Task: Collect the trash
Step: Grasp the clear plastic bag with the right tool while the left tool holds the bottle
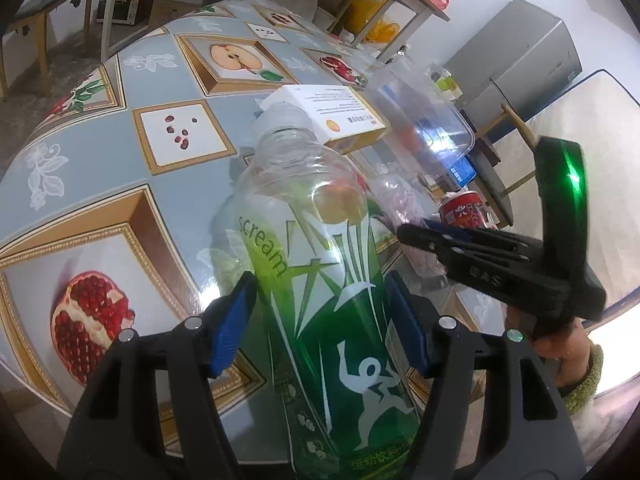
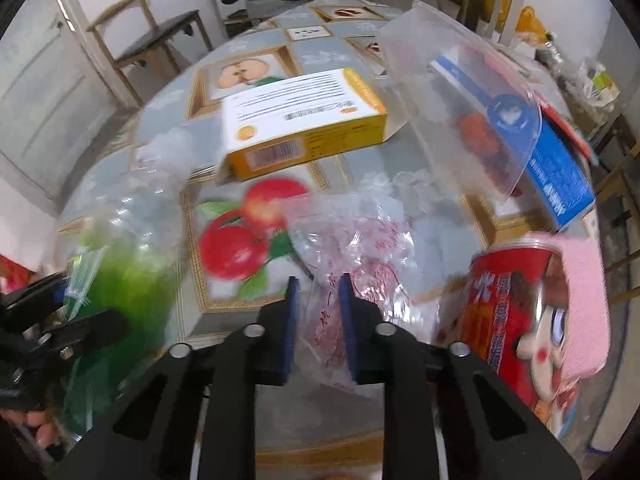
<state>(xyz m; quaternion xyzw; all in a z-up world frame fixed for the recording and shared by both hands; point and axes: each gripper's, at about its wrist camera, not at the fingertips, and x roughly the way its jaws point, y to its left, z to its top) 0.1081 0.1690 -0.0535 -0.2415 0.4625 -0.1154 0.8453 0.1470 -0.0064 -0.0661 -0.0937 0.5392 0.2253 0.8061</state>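
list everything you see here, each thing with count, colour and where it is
bottle: one, clear with green label, between the left tongs' pads
plastic bag: one, clear with red print, crumpled mid-table, between the right tongs' pads
carton: one, yellow and white, behind the bag
clear tub: one, transparent, tilted at right
blue box: one, under the tub
red can: one, near right
pink cloth: one, draped on the can
table: one, blue-grey fruit-print cover
chair: one, wooden, behind
left tongs: black, blue pads
right tongs: black, blue pads
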